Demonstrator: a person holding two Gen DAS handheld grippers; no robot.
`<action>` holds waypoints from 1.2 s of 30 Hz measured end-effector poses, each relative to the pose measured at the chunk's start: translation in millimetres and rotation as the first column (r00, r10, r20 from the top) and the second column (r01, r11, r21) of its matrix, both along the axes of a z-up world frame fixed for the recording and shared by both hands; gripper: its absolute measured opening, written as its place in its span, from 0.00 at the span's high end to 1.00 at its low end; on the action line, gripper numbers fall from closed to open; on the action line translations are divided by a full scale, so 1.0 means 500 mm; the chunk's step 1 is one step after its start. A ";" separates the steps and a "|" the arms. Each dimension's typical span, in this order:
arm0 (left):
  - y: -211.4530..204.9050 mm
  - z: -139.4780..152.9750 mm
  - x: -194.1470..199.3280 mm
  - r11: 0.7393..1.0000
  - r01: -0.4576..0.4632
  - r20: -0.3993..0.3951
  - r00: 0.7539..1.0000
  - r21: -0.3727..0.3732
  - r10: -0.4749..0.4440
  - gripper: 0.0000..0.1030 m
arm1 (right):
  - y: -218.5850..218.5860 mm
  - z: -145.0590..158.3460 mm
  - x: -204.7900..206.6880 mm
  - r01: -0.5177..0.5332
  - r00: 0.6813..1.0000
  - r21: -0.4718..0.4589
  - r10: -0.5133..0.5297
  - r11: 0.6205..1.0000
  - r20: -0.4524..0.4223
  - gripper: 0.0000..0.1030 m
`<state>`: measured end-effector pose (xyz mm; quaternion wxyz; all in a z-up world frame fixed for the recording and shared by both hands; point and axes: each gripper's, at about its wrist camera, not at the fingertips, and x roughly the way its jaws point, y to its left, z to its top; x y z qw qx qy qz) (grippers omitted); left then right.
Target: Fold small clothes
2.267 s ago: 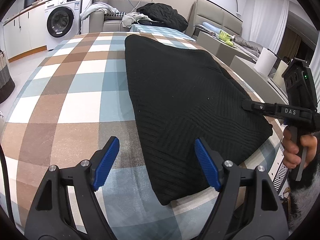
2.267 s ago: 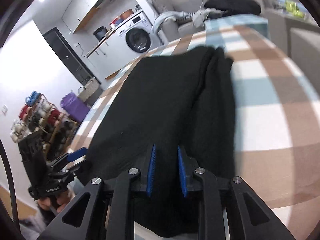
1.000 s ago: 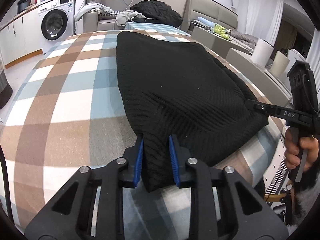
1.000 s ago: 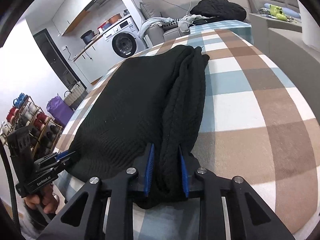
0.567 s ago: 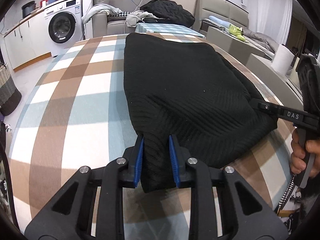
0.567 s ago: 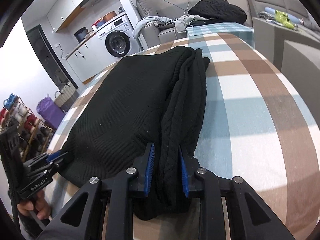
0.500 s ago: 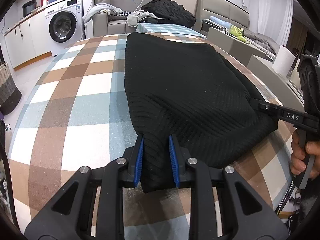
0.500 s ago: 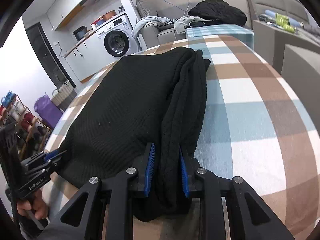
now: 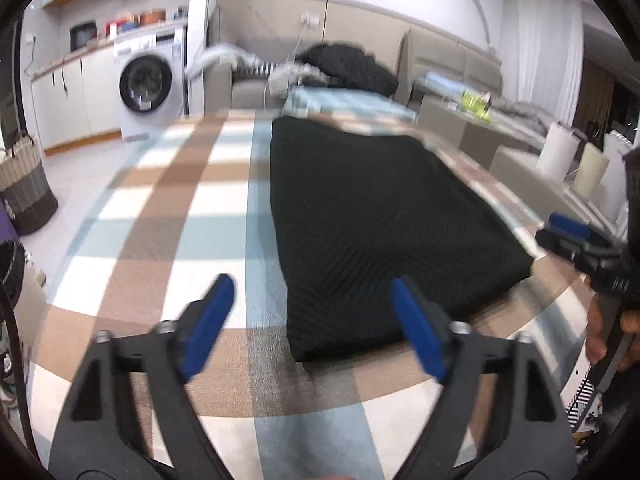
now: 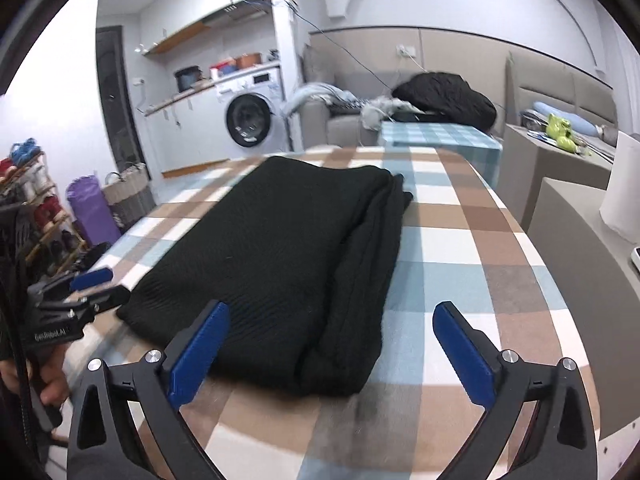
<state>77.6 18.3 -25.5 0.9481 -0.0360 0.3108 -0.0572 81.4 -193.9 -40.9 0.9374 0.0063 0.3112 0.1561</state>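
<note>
A black knit garment [image 9: 368, 216] [image 10: 280, 256] lies folded lengthwise on the checked tablecloth [image 9: 172, 216] [image 10: 452, 240], its doubled edge along the right side in the right wrist view. My left gripper [image 9: 312, 312] hovers above the garment's near left corner, jaws opening wide, the pads clear of the cloth. My right gripper [image 10: 332, 336] hangs above the near right corner, jaws also opening, touching nothing. Each gripper shows at the edge of the other's view, the right gripper [image 9: 576, 240] and the left gripper [image 10: 88, 284], each held by a hand.
A washing machine [image 9: 148, 84] and a sofa with piled clothes [image 10: 440, 96] stand beyond the table. Baskets [image 10: 128, 196] and a shoe rack [image 10: 32, 208] are on the floor to the left. A low grey cabinet [image 10: 568, 232] flanks the table's right edge.
Both grippers have let go of the garment's near corners, opened wide and lifted back a little. The garment now lies flat on the table.
</note>
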 end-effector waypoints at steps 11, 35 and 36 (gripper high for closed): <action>0.000 0.019 -0.099 1.000 -0.003 0.140 0.990 0.004 0.003 0.01 | -0.013 -0.007 -0.111 -0.042 0.990 0.058 0.034 0.997 0.133 0.00; -0.010 -0.012 -0.088 1.000 0.004 0.129 0.992 0.007 -0.005 0.01 | -0.018 -0.019 -0.118 -0.060 0.983 0.097 0.042 0.993 0.181 0.00; -0.009 -0.012 -0.087 1.000 0.005 0.127 0.992 0.006 -0.005 0.01 | -0.020 -0.020 -0.117 -0.058 0.983 0.099 0.040 0.993 0.180 0.00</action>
